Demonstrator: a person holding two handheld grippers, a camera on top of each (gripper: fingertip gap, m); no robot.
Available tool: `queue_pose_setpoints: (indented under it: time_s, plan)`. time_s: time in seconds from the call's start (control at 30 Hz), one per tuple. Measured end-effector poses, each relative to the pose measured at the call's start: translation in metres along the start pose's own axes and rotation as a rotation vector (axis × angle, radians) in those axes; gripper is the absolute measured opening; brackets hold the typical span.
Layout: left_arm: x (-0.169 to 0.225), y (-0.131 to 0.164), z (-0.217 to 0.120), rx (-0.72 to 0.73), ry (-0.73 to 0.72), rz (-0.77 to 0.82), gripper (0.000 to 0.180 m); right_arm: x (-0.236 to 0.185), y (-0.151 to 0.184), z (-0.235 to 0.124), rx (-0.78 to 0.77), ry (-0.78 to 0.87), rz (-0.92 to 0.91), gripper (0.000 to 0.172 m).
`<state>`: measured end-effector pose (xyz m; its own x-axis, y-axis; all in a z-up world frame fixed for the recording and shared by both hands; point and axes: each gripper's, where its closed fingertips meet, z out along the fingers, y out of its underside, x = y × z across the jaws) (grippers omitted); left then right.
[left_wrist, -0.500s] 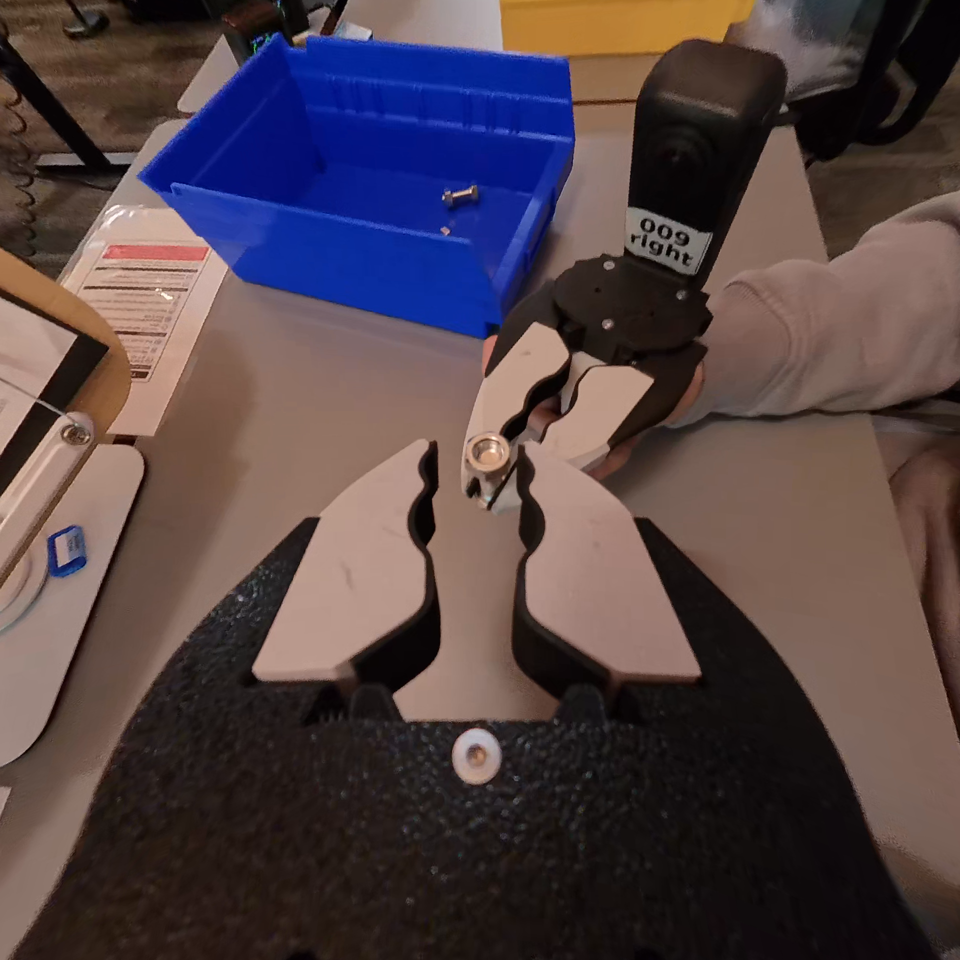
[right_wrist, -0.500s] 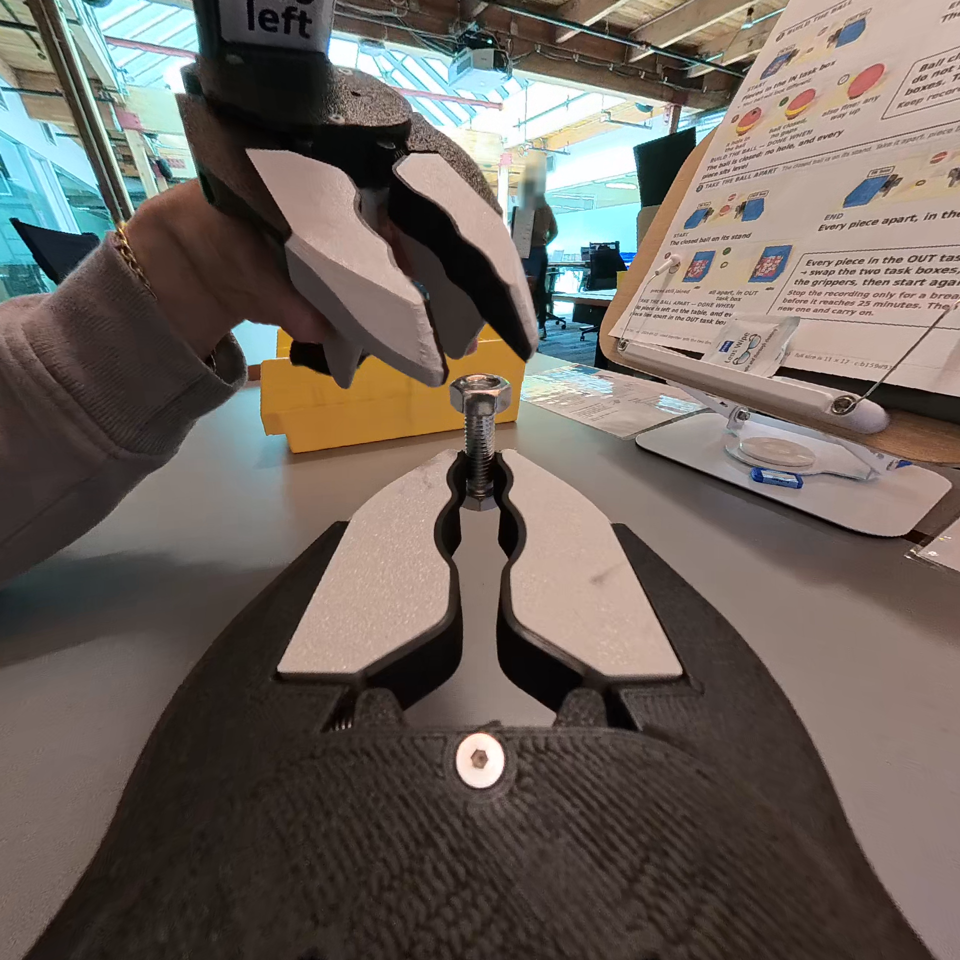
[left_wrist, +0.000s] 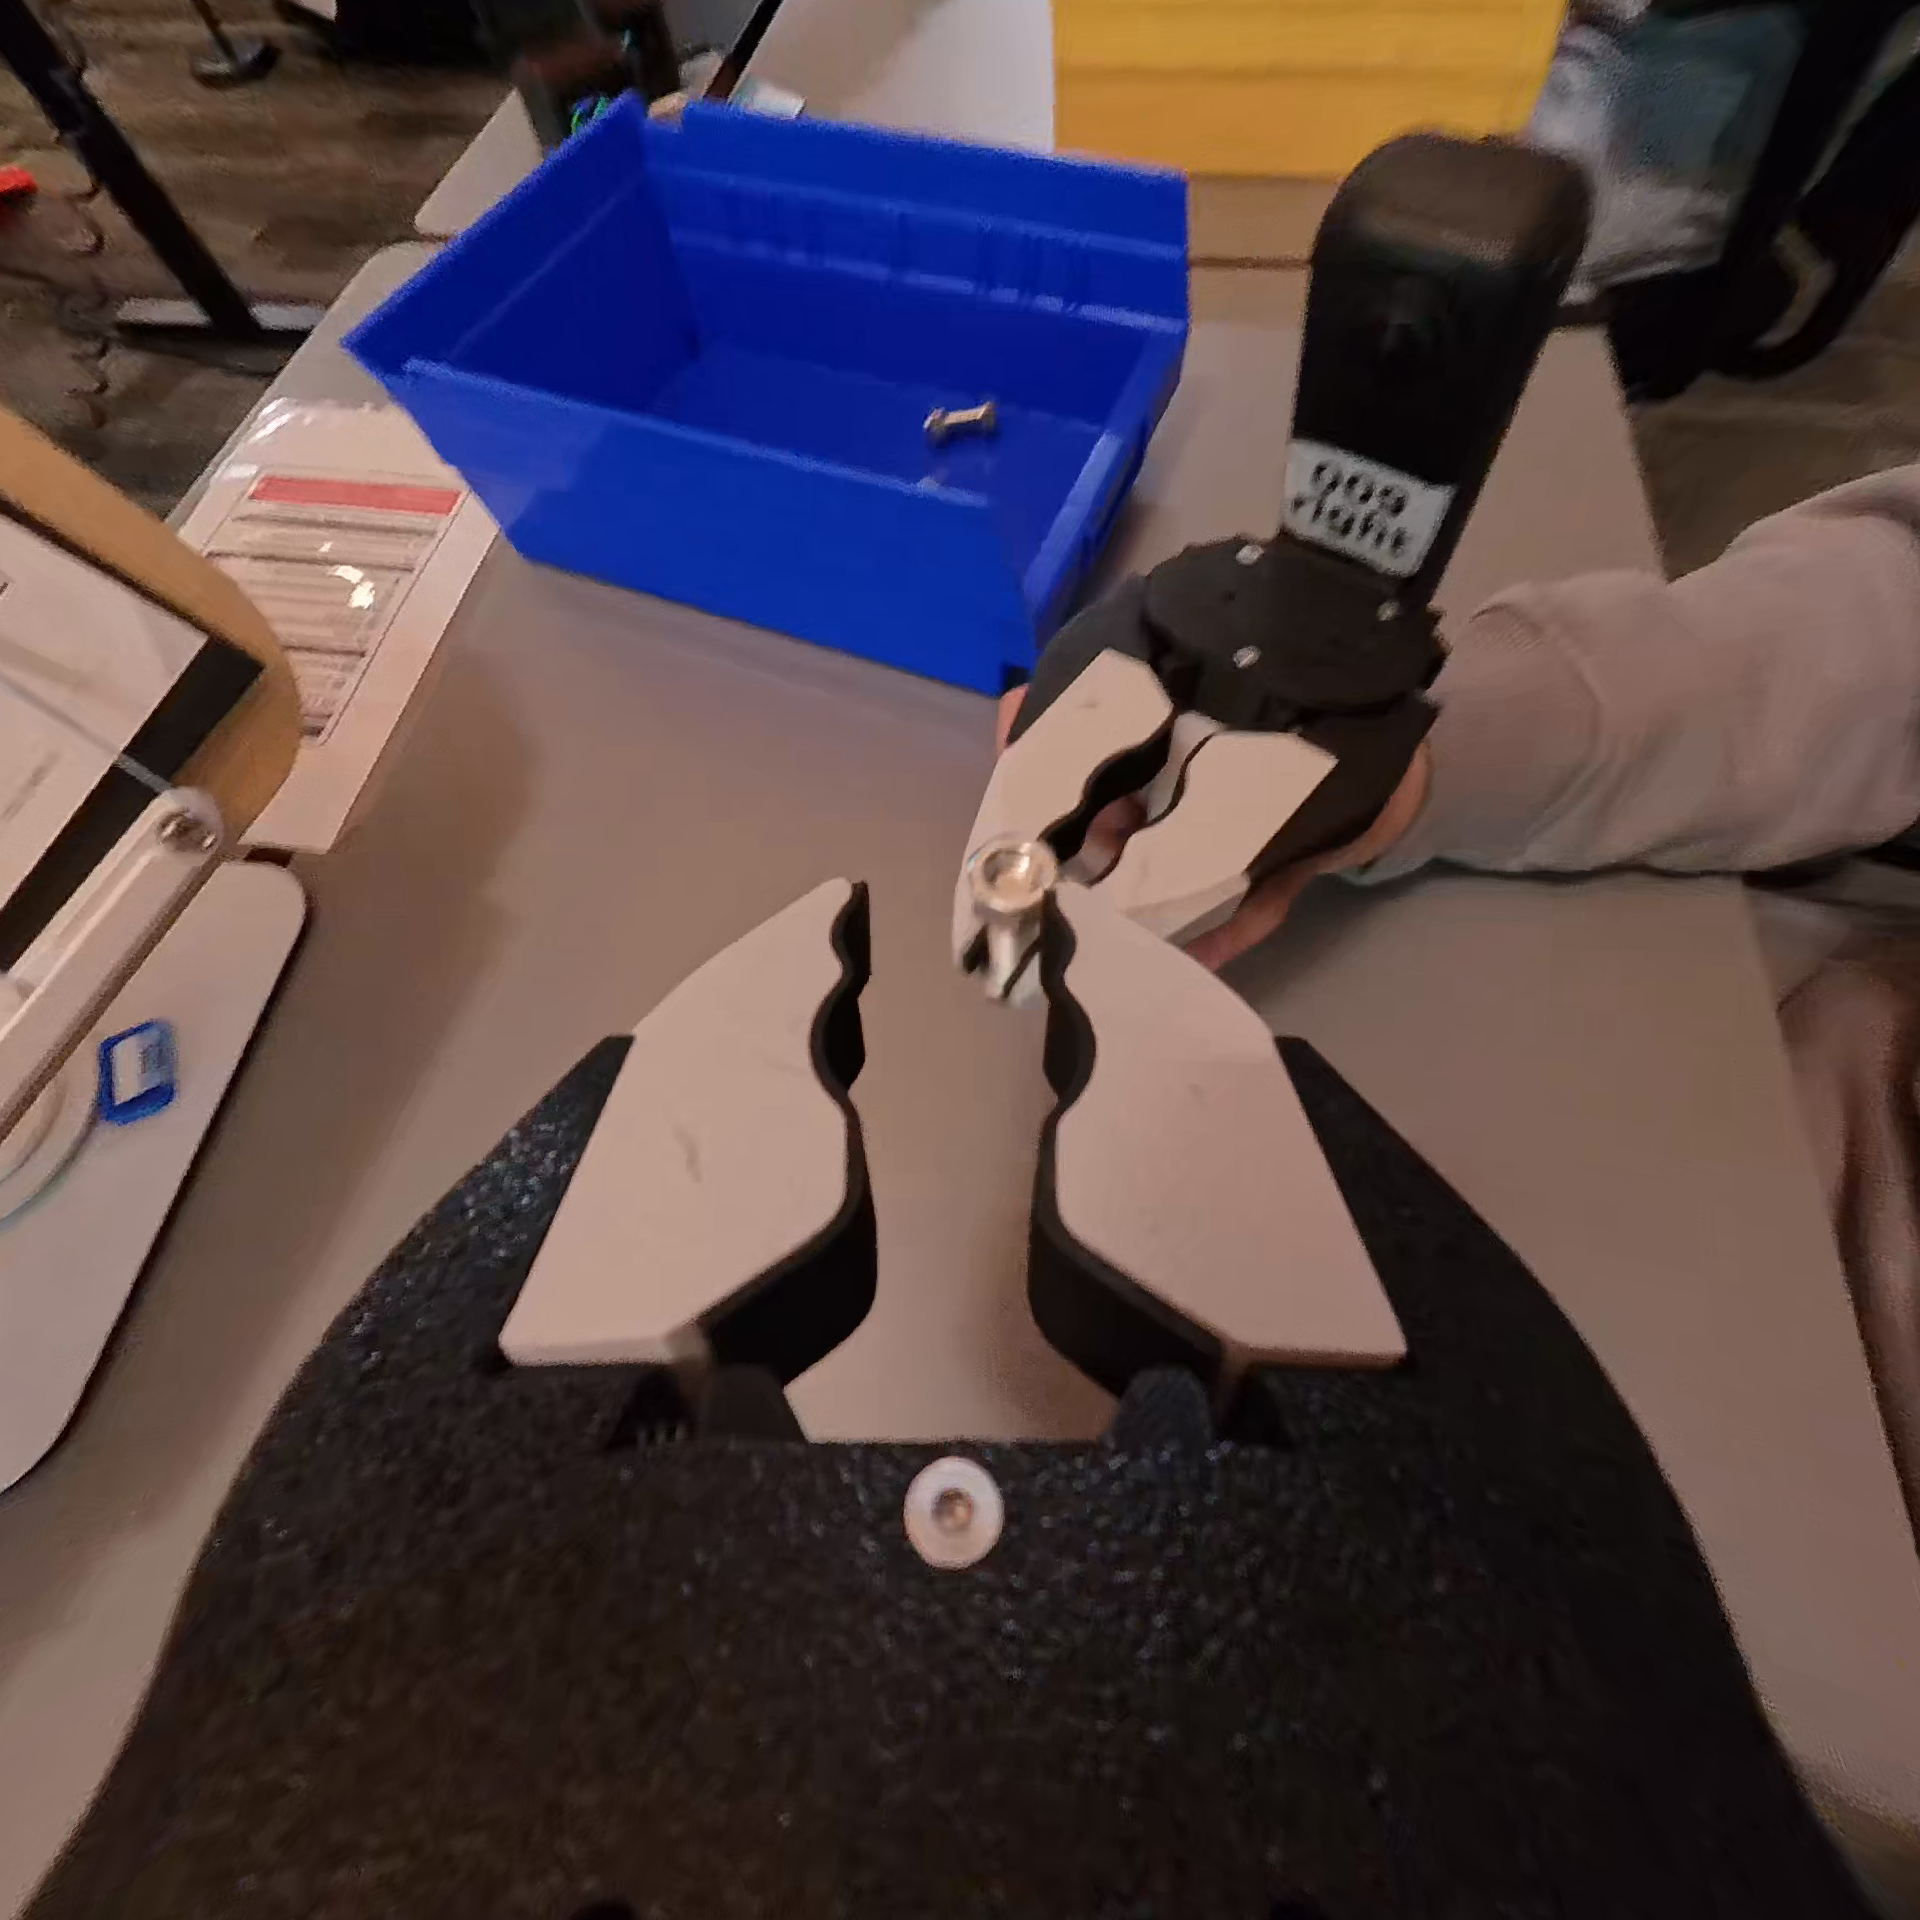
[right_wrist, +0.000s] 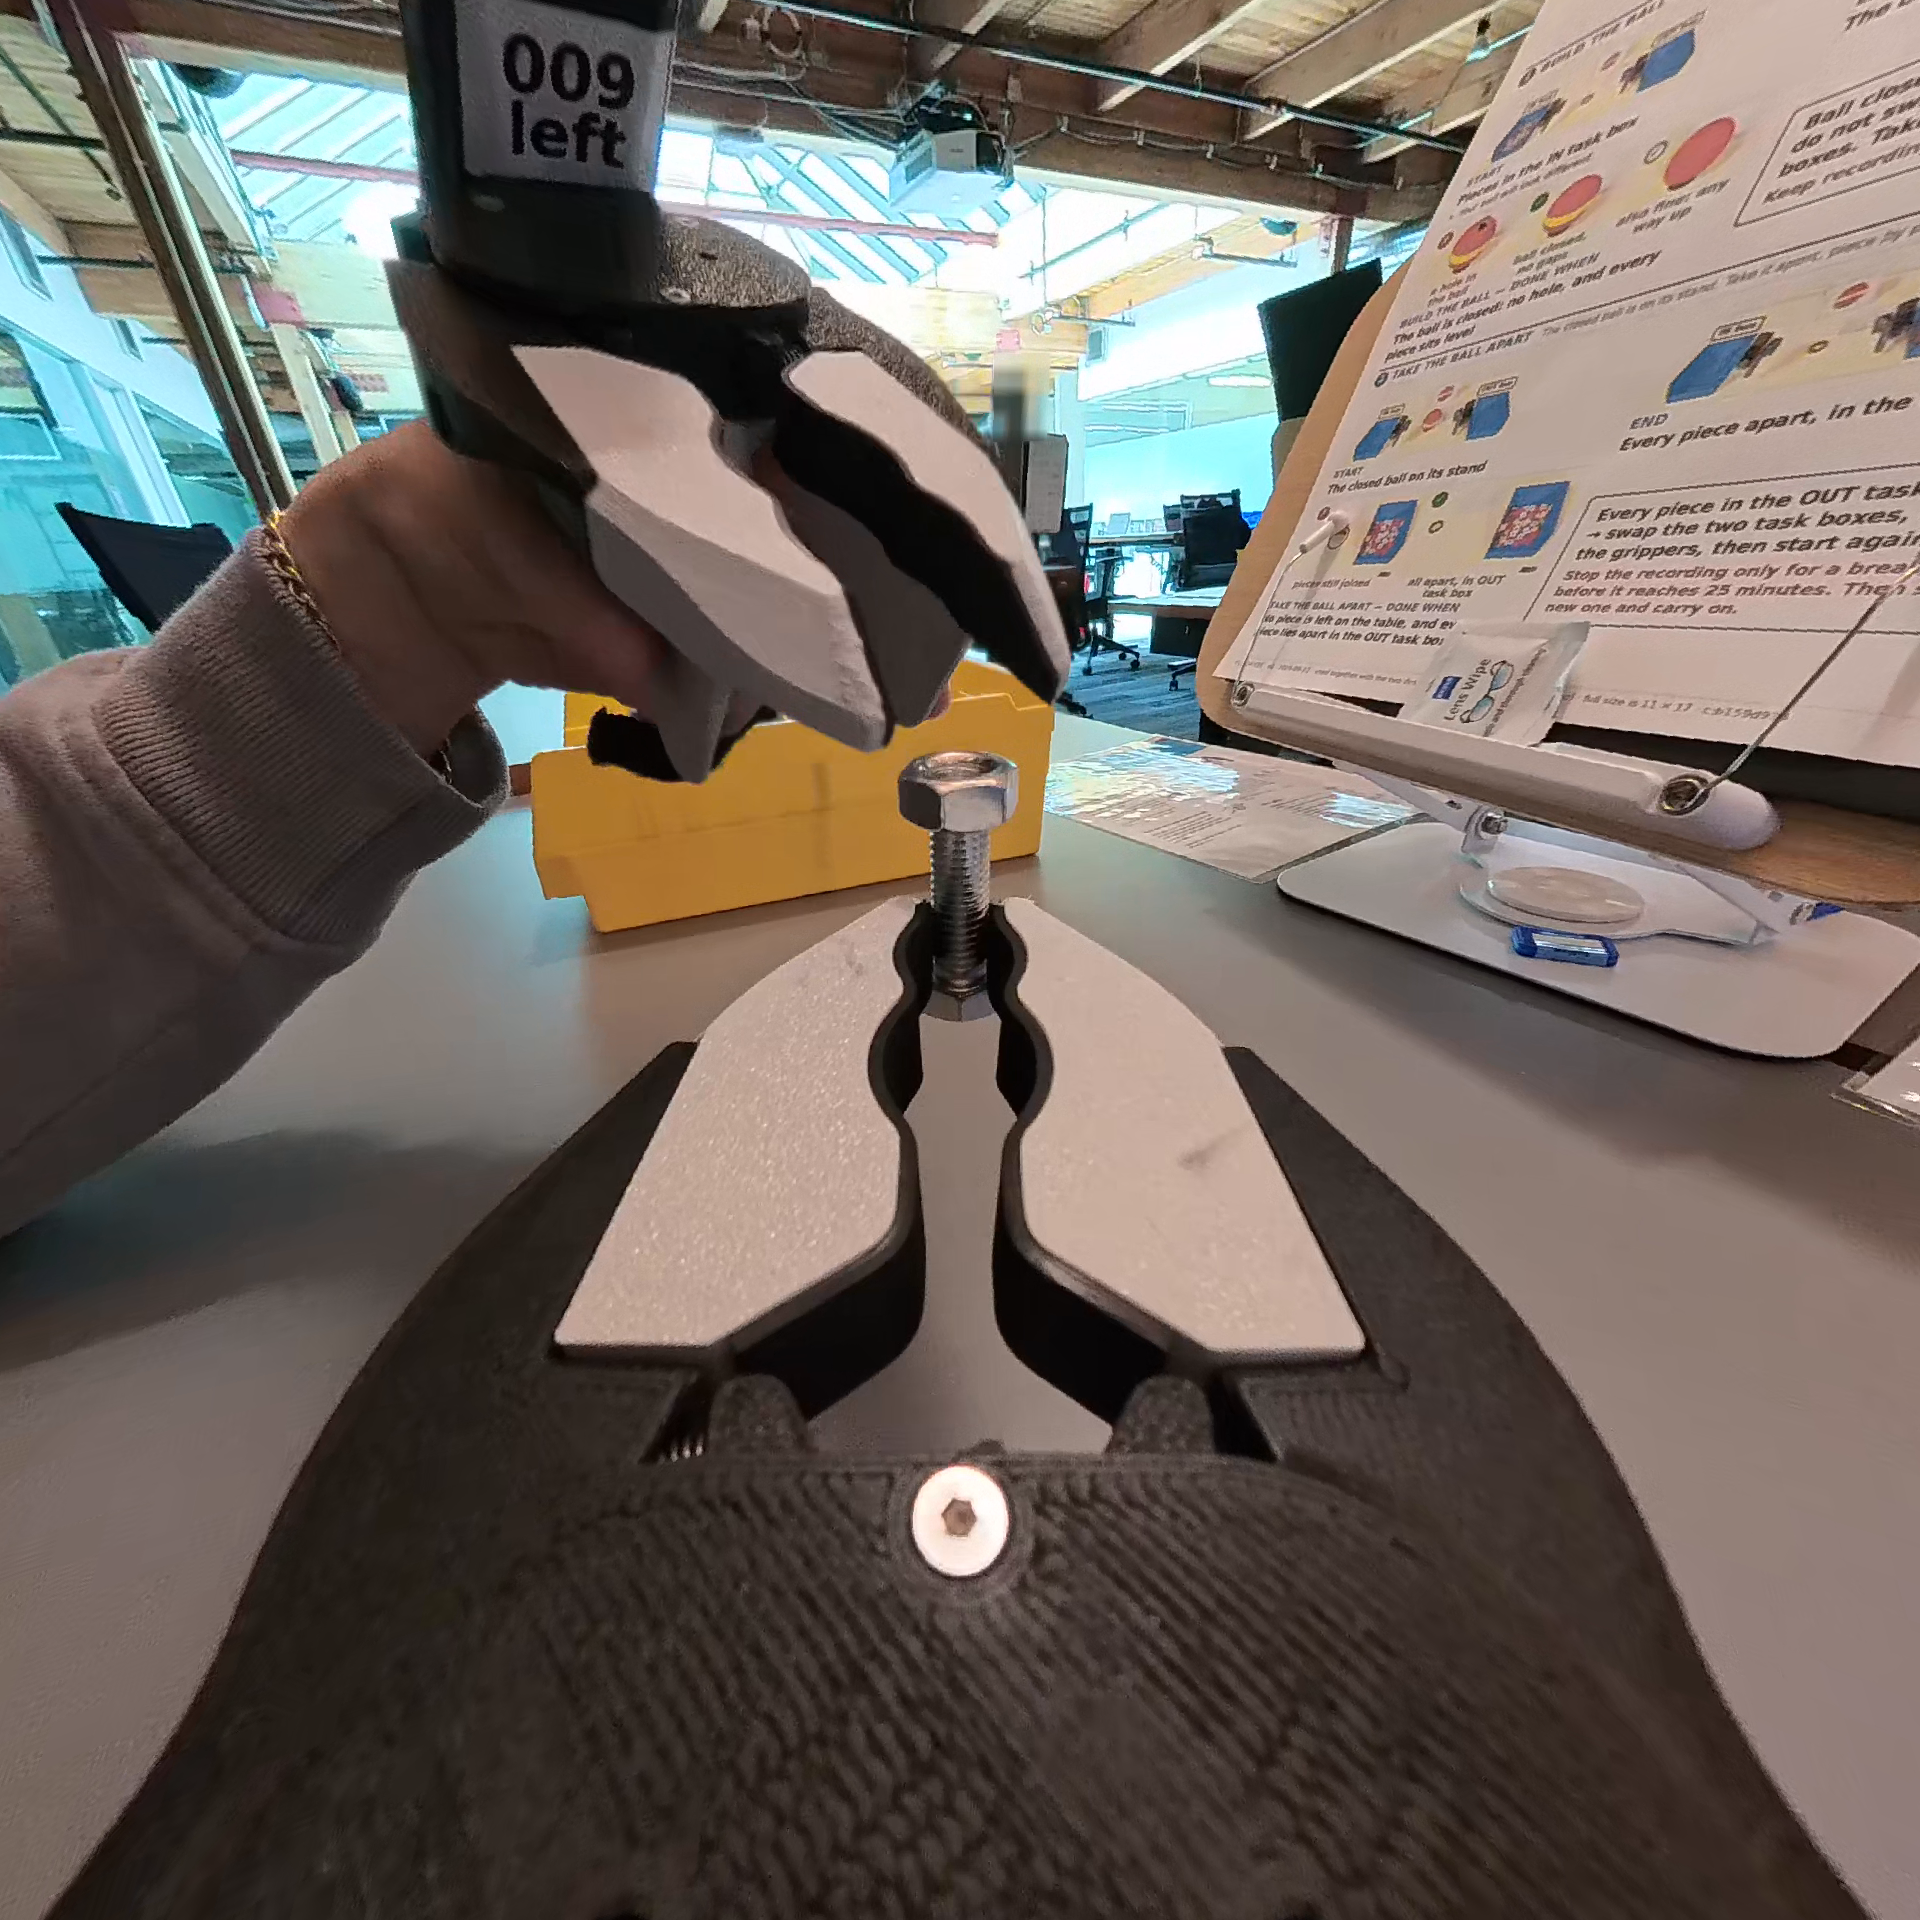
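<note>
We see the right gripper clenched on a silver bolt, pads pressing its threaded shank, hex head up, a nut at the lower end. The left gripper hovers just above the bolt head, fingers spread and bare. Behind on the grey table sit a blue bin (another small bolt inside) and a yellow bin.

A blue bin stands far left on the grey table, with a small bolt lying inside it, and a yellow bin stands beyond it. At the left a paper stand holds a printed sheet and a wipe packet. A small blue tag lies on its white base, and a laminated sheet lies flat beside it.
</note>
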<state>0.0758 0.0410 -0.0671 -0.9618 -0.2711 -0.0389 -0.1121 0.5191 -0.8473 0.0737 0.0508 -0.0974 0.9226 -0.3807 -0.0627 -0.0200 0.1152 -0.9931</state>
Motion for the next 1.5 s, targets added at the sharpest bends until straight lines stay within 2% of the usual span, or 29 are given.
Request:
queue_pose_setpoints:
  time_s: [0.2,0.37,0.47,0.57,0.67,0.8,0.87,1.1,1.27,1.37,1.5]
  plan:
    - [0.0,0.004,0.012,-0.019,0.014,-0.019,0.034,0.001,-0.002,-0.001,0.006,0.001,0.017,0.009]
    - [-0.022,0.008,-0.003,-0.019,-0.104,-0.052,0.027,0.006,-0.005,-0.003,0.021,0.014,0.042,0.009]
    - [-0.01,-0.005,-0.002,0.059,-0.029,-0.066,0.031,0.007,-0.003,-0.003,0.012,0.02,0.047,0.009]
    - [-0.001,-0.008,0.01,0.052,0.009,-0.05,0.038,0.005,-0.002,-0.002,0.014,0.015,0.056,0.009]
    - [-0.008,0.001,0.018,0.007,-0.021,-0.069,0.042,0.005,-0.004,-0.003,0.02,0.014,0.063,0.009]
    - [-0.017,0.007,0.01,0.008,-0.04,-0.112,0.044,0.01,-0.005,-0.005,0.023,0.031,0.066,0.009]
    - [-0.03,0.012,0.003,-0.006,-0.111,-0.12,0.035,0.01,-0.007,-0.006,0.035,0.023,0.071,0.009]
    - [-0.001,-0.015,0.008,0.136,0.059,-0.109,0.038,0.008,-0.006,-0.004,0.03,0.018,0.073,0.009]
    - [-0.014,0.0,0.014,0.055,-0.012,-0.124,0.042,0.011,-0.009,-0.007,0.052,0.029,0.091,0.009]
    - [-0.037,0.012,0.005,-0.002,-0.158,-0.127,0.032,0.015,-0.013,-0.01,0.074,0.036,0.11,0.009]
    - [-0.017,-0.008,0.009,0.103,-0.037,-0.14,0.039,0.016,-0.012,-0.009,0.073,0.036,0.114,0.009]
